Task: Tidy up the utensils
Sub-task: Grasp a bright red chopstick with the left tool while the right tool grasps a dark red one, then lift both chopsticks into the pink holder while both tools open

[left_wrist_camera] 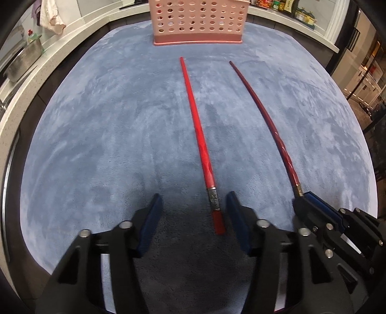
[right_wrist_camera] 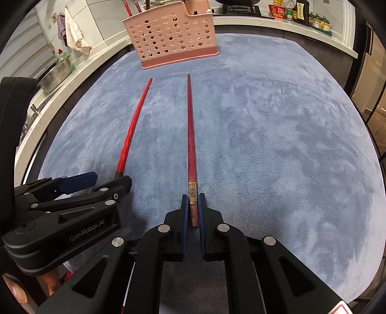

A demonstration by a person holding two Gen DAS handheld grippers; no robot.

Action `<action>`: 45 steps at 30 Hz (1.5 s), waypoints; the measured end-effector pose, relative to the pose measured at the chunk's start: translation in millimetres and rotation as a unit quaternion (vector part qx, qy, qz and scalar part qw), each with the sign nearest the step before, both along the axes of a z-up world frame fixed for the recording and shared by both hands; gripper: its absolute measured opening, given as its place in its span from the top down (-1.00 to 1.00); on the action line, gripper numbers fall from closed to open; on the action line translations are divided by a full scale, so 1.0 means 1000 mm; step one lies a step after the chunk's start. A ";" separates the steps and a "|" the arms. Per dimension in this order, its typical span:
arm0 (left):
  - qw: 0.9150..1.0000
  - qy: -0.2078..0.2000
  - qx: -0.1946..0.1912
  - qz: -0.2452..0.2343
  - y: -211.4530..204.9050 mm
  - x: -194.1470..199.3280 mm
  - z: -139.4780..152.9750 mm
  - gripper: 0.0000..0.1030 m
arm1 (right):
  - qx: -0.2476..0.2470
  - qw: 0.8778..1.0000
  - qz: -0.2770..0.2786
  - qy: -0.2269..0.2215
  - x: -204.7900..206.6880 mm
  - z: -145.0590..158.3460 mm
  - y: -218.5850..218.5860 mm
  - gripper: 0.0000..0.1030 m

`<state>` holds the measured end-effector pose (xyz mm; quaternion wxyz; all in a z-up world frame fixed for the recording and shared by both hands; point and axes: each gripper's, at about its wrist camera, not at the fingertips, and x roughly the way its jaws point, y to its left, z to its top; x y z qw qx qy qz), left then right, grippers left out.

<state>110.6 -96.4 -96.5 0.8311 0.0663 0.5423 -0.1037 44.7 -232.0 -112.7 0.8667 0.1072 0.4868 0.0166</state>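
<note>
Two red chopsticks lie lengthwise on a blue-grey mat (left_wrist_camera: 108, 135), tips toward a pink perforated utensil basket (left_wrist_camera: 197, 21) at the far edge. The bright red chopstick (left_wrist_camera: 197, 135) has its thick end between the fingers of my open left gripper (left_wrist_camera: 193, 210), closer to the right finger and apart from both. The darker red chopstick (right_wrist_camera: 191, 145) has its thick end clamped in my right gripper (right_wrist_camera: 193, 200), still resting on the mat. In the right wrist view the left gripper (right_wrist_camera: 103, 180) is at the lower left, over the bright chopstick (right_wrist_camera: 132, 128). The basket (right_wrist_camera: 173, 36) holds some utensils.
A white counter (left_wrist_camera: 29, 79) curves around the mat, with a metal colander (left_wrist_camera: 21, 62) and a hanging cloth (left_wrist_camera: 51, 17) at the left. Bottles and jars (right_wrist_camera: 294, 10) stand at the back right.
</note>
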 end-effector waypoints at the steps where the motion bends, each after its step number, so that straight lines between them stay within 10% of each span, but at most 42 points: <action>1: 1.000 -0.003 0.002 -0.005 -0.001 -0.002 0.001 0.25 | 0.001 1.000 0.000 0.000 0.000 0.000 0.000 0.86; 8: 1.000 0.004 -0.012 -0.006 0.000 -0.004 0.004 0.84 | 0.002 1.000 0.002 -0.004 -0.002 0.003 0.003 0.86; 21: 0.999 -0.009 -0.034 0.007 0.013 -0.003 0.030 0.86 | 0.017 0.999 -0.001 -0.044 -0.004 0.041 0.001 0.86; 45: 0.979 -0.182 -0.086 0.018 0.025 0.082 0.216 0.87 | 0.015 0.976 -0.034 -0.213 0.063 0.211 -0.043 0.86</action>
